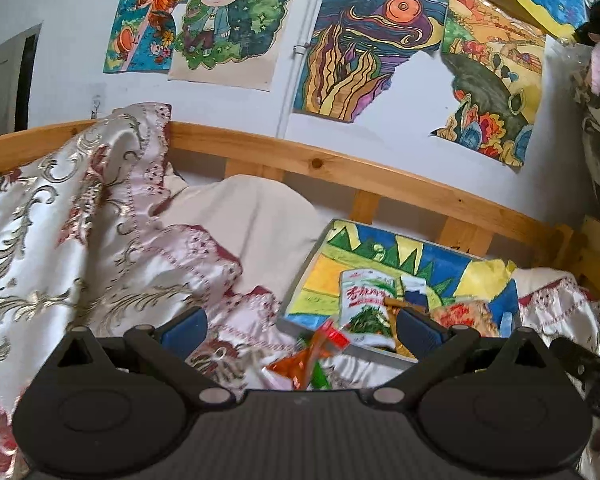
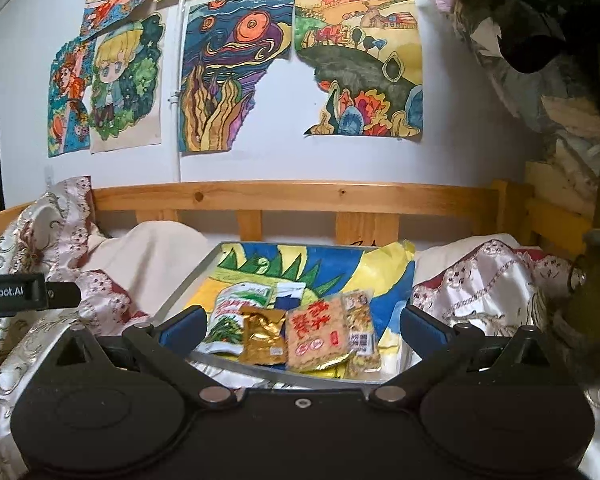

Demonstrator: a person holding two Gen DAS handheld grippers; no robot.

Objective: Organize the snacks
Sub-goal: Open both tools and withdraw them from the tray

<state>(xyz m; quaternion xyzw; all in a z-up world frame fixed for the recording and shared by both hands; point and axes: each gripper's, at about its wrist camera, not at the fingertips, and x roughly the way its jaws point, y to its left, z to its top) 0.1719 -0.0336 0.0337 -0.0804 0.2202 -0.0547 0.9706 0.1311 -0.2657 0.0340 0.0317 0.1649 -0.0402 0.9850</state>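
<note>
A grey tray (image 2: 188, 292) lined with a bright painted sheet lies on the bed. In it lie several snack packs: a white-and-green pack (image 2: 230, 316), a gold pack (image 2: 262, 336), an orange biscuit pack (image 2: 318, 332) and a clear pack of nuts (image 2: 362, 332). My right gripper (image 2: 300, 328) is open and empty, hovering at the tray's near edge. My left gripper (image 1: 300, 328) is open over the satin cover, left of the tray (image 1: 300, 280). An orange-and-green snack pack (image 1: 308, 356) lies loose on the cover between its fingers. The white-and-green pack (image 1: 366, 300) shows beyond.
A patterned satin bed cover (image 1: 80, 220) is bunched up on the left, with a cream pillow (image 2: 148, 256) behind. A wooden bed rail (image 2: 300, 196) runs along the wall, which carries colourful drawings. The other gripper (image 2: 20, 292) shows at the left edge of the right wrist view.
</note>
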